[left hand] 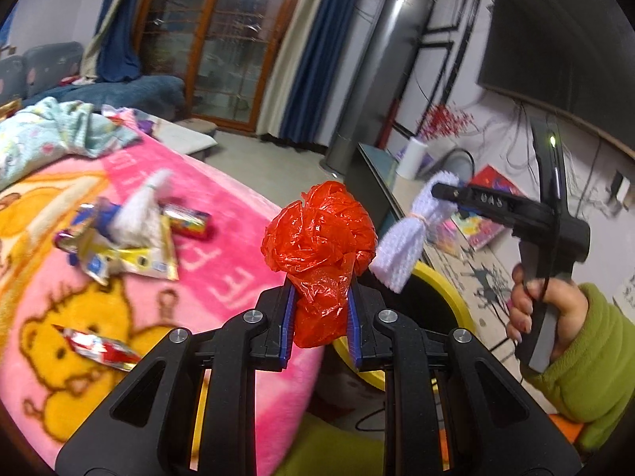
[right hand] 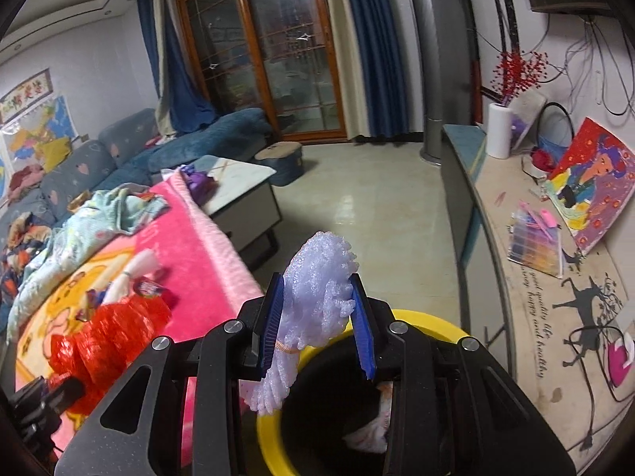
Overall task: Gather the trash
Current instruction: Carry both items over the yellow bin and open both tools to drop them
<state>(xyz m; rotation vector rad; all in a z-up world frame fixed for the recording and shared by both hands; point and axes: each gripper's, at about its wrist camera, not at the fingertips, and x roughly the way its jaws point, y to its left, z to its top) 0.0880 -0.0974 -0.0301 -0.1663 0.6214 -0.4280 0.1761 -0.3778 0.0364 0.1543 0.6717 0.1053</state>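
**Two pieces of trash held above the yellow bin**

Left tongs [left hand: 320, 309] clenched on a crumpled red plastic bag [left hand: 321, 246], blue pads [left hand: 289, 317] pressing its lower part from both sides, the bulk of it bulging above the tips. Held in the air just off the edge of the pink blanket [left hand: 222, 269], beside the yellow bin [left hand: 456, 289].

Right tongs [right hand: 315, 317] clenched on a pale purple foam net [right hand: 317, 277], tied near its middle with a thin band; upper end fanned out above the pads, lower end hanging down over the black inside of the yellow bin [right hand: 428, 323]. Some white crumpled trash already at the bottom of the bin [right hand: 369, 436]. From the left wrist view, the same foam net [left hand: 401, 246] seen poking from the right tongs [left hand: 440, 192], gripped by a hand [left hand: 535, 309] in a green sleeve, above the bin's rim.

More trash lying on the blanket: a white foam net [left hand: 139, 210] on top of a yellow wrapper [left hand: 131, 261], a shiny candy wrapper [left hand: 186, 220] just beside them, a red wrapper [left hand: 99, 347] nearer the camera on the bear print. Light blue cloth [left hand: 51, 131] bunched at the far end of the blanket.
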